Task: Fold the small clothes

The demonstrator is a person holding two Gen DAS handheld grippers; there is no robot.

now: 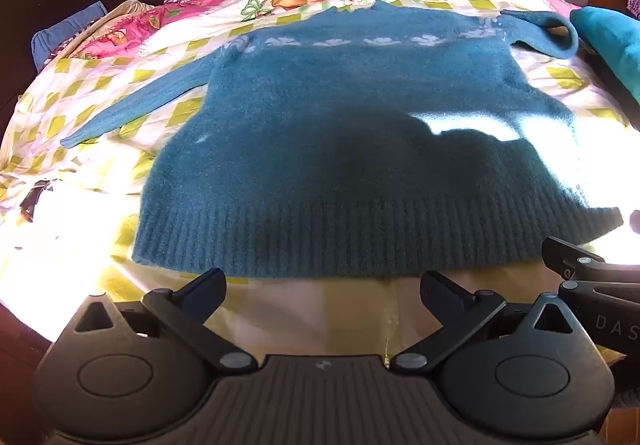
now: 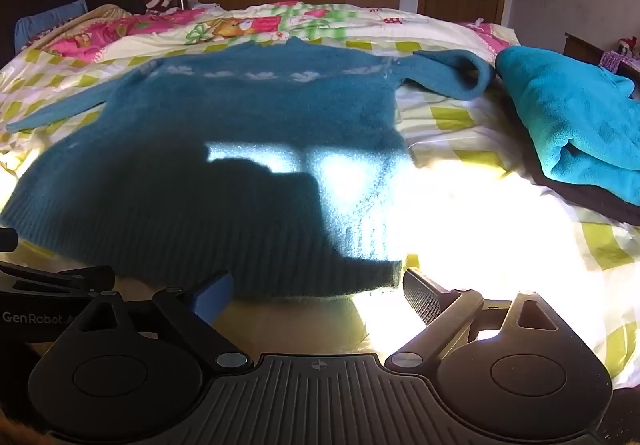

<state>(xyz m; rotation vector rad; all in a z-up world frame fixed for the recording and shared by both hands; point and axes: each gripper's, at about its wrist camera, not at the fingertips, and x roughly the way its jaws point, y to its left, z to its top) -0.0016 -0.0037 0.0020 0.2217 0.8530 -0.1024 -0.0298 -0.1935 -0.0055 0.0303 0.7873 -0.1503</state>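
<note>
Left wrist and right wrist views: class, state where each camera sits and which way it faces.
Left wrist: on the left gripper, facing across the sweater hem; the right gripper's finger shows at right.
Right wrist: on the right gripper, facing the hem's right corner; the left gripper shows at left.
Shared: sweater, bed cover, turquoise blanket.

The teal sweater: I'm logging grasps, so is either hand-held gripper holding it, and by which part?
Nothing is held. The left hand-held gripper and right hand-held gripper are both open just short of the sweater hem.
</note>
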